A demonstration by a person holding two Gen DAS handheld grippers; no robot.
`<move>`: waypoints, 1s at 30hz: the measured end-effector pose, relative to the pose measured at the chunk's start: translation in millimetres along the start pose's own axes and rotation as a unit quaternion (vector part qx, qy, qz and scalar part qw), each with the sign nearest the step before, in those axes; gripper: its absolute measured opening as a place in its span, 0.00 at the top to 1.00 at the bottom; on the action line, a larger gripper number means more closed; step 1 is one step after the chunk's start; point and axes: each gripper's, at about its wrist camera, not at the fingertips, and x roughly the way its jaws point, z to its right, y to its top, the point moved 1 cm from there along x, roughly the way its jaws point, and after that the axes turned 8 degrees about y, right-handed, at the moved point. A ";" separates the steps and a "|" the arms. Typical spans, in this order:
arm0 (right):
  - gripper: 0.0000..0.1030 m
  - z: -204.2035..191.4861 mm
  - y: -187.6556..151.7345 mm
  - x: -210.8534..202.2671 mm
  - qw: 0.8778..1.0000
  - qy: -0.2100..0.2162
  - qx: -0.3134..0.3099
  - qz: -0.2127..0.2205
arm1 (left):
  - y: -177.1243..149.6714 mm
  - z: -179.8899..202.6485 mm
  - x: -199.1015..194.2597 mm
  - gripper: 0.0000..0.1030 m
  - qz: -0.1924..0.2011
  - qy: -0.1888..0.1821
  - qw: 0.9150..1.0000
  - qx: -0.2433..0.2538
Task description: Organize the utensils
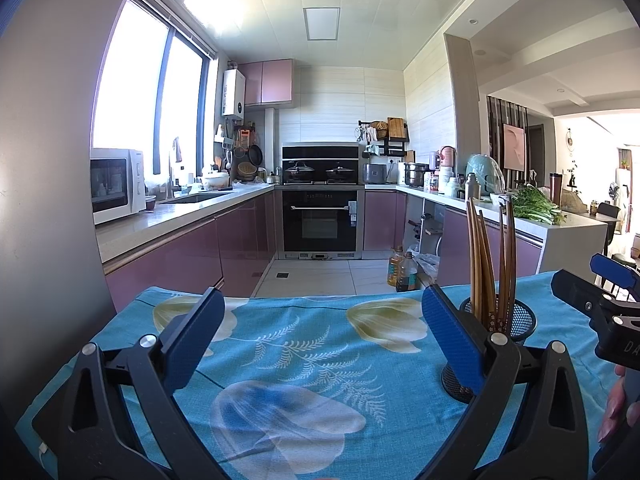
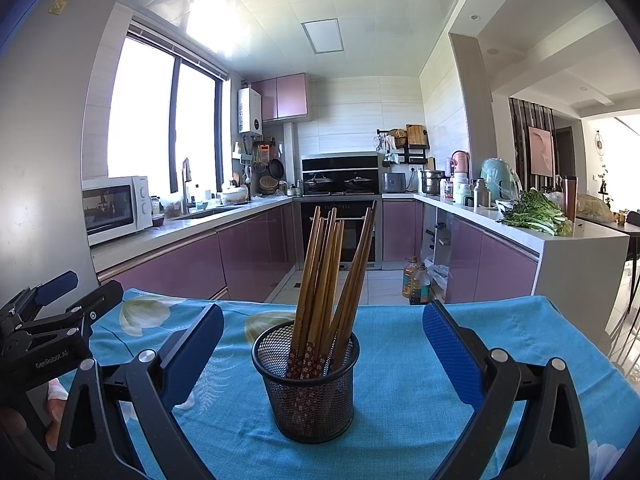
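Note:
A black mesh cup (image 2: 310, 384) stands upright on the blue floral tablecloth (image 2: 400, 360), holding several brown wooden chopsticks (image 2: 328, 272) that lean apart. My right gripper (image 2: 322, 344) is open, its blue pads on either side of the cup without touching it. In the left wrist view the same cup (image 1: 516, 322) and chopsticks (image 1: 486, 256) sit behind my right-hand finger (image 1: 452, 340). My left gripper (image 1: 320, 336) is open over bare cloth with nothing between its fingers. The other gripper shows at each frame's edge: the right gripper (image 1: 600, 292) and the left gripper (image 2: 48, 312).
The table's far edge (image 1: 320, 298) drops to a tiled kitchen floor. Oil bottles (image 1: 402, 270) stand on the floor beyond it. Counters with a microwave (image 1: 116, 186), an oven (image 1: 322, 220) and greens (image 1: 536, 204) lie further off. A hand (image 1: 616, 408) holds the right gripper.

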 end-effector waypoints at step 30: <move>0.06 68.5 -17.7 24.9 0.989 -0.086 0.008 -0.121 | -8.0 -17.3 30.5 0.05 -0.085 0.014 0.996 0.010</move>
